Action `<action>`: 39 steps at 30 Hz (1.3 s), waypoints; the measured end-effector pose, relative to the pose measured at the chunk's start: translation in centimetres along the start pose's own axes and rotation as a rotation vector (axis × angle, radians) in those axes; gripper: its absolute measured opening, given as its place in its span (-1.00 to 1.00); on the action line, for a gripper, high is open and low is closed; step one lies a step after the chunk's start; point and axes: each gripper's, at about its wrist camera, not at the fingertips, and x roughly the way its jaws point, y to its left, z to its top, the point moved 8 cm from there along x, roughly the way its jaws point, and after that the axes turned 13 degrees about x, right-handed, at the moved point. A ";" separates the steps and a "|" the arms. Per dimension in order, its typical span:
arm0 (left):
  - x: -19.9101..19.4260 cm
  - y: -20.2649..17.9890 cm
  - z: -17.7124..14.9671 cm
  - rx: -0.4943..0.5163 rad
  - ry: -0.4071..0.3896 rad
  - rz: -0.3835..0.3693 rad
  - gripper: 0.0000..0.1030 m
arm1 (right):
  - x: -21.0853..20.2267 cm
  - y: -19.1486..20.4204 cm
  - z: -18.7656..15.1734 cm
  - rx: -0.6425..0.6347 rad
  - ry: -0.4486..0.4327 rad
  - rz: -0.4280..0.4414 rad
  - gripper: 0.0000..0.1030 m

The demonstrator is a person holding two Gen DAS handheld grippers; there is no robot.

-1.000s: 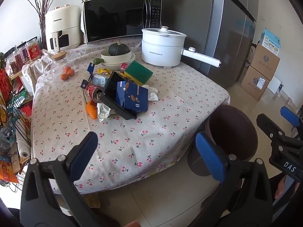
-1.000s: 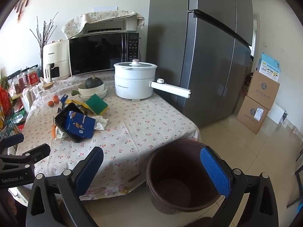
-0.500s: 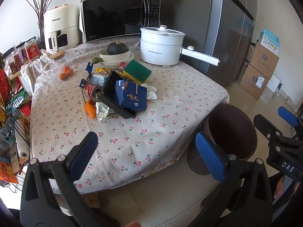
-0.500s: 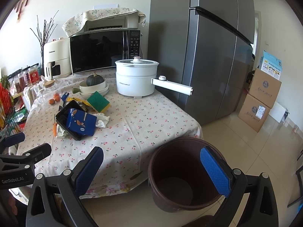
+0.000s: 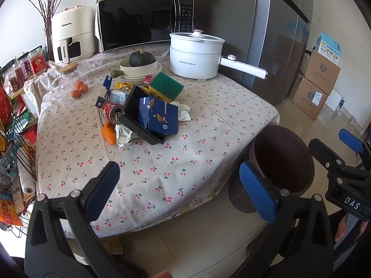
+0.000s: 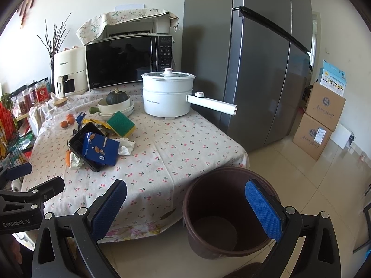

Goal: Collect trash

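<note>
A heap of trash lies mid-table: a black tray (image 5: pixel 133 113) with a blue snack packet (image 5: pixel 160 118) in it, a red can (image 5: pixel 111 113), an orange wrapper (image 5: pixel 109 134), crumpled white paper (image 5: pixel 184 112) and a green sponge (image 5: pixel 165 85). The same blue snack packet (image 6: pixel 99 150) shows in the right wrist view. A brown bin (image 6: pixel 222 210) stands on the floor at the table's corner, and it looks bare inside. My left gripper (image 5: pixel 178 187) hangs open before the table's near edge. Over the bin's rim my right gripper (image 6: pixel 185 205) is open, holding nothing.
A white electric pot (image 5: pixel 196 54) with a long handle, a bowl with a dark squash (image 5: pixel 141 63), a microwave (image 5: pixel 143 20), an air fryer (image 5: pixel 71 39) and a glass jar with oranges (image 5: pixel 71 83) crowd the table's back. A grey fridge (image 6: pixel 257 64) and cardboard boxes (image 6: pixel 320 125) stand right; a wire rack (image 5: pixel 14 143) left.
Both grippers have drifted slightly toward the table, so the table and bin look a little nearer. Both stay open and the trash has not moved.
</note>
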 end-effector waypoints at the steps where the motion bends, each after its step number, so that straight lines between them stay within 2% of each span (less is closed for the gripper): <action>1: 0.1 -0.2 0.0 0.002 0.003 0.001 0.99 | 0.0 0.0 -0.1 0.001 0.000 0.000 1.00; 39: 0.0 -0.1 0.0 0.006 0.002 0.000 0.99 | 0.3 0.0 -0.5 -0.002 0.015 -0.003 1.00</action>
